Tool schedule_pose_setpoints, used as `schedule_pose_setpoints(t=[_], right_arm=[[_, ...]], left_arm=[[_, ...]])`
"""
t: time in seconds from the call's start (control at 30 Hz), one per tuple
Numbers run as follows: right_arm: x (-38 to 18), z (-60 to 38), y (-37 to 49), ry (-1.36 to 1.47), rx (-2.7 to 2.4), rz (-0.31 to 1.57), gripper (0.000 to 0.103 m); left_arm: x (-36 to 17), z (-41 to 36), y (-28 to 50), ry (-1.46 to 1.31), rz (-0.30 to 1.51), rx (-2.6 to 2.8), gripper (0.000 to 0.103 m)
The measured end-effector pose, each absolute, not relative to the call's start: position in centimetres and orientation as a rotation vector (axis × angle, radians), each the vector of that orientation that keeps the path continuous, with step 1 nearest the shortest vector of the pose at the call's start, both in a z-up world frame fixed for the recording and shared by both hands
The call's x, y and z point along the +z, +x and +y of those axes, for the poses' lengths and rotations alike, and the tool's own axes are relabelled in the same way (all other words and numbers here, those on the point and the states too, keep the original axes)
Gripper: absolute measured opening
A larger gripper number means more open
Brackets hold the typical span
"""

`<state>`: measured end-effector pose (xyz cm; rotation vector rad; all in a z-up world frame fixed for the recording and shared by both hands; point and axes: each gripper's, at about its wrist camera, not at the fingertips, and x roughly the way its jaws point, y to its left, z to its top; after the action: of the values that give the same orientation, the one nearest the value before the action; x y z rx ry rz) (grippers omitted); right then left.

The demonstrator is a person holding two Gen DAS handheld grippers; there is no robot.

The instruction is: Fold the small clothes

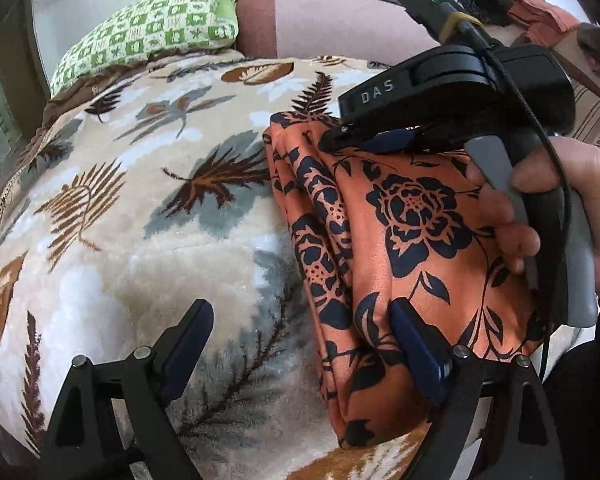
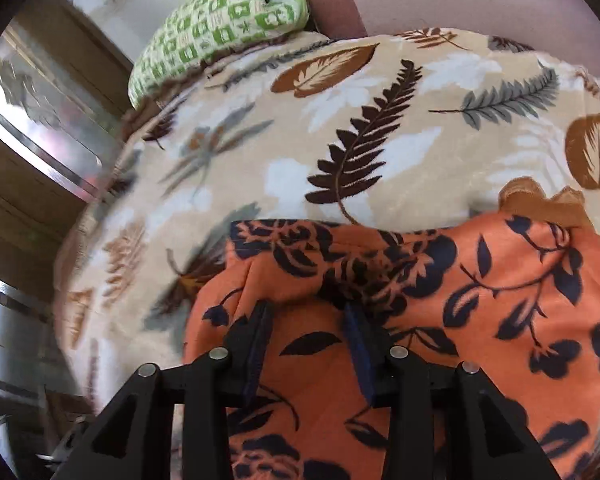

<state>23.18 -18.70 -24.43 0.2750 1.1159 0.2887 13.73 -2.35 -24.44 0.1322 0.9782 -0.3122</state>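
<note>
An orange garment with dark navy flowers [image 1: 412, 232] lies folded in layers on a leaf-patterned blanket [image 1: 132, 208]. My left gripper [image 1: 300, 332] is open over the garment's near left edge; its right finger [image 1: 416, 348] rests on the cloth, its left finger [image 1: 188, 336] is over the blanket. My right gripper [image 1: 364, 138], held by a hand, lies flat on the garment's far edge. In the right wrist view the right gripper [image 2: 310, 320] is open, its fingers pressing down on the orange garment [image 2: 480, 300].
A green checked pillow [image 1: 148, 28] lies at the blanket's far left, with a pinkish cushion [image 1: 340, 20] beside it. Dark and reddish clothes [image 1: 500, 0] are piled at the far right. Shiny metal rails [image 2: 40, 152] run along the left.
</note>
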Motion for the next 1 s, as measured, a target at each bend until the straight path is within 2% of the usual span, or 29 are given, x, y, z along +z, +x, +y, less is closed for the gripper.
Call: schedule_pose_setpoints(t=[0.17, 0.3, 0.57, 1.0], right_arm=[[-21.4, -21.5, 20.5, 0.392, 0.288, 1.09, 0.043], [-17.8, -23.8, 15.3, 0.352, 0.243, 0.99, 0.051], [-11.2, -26.7, 4.0, 0.288, 0.156, 0.804, 0.053], [-6.5, -23.4, -6.5, 0.14, 0.098, 0.64, 0.057]], left_arm=[[-23.5, -2.4, 13.3, 0.144, 0.962, -0.289, 0.092], [-21.2, -2.4, 11.7, 0.166, 0.876, -0.197, 0.092], [-15.0, -1.1, 8.6, 0.114, 0.743, -0.057, 0.092], [-7.7, 0.5, 4.1, 0.063, 0.587, 0.02, 0.094]])
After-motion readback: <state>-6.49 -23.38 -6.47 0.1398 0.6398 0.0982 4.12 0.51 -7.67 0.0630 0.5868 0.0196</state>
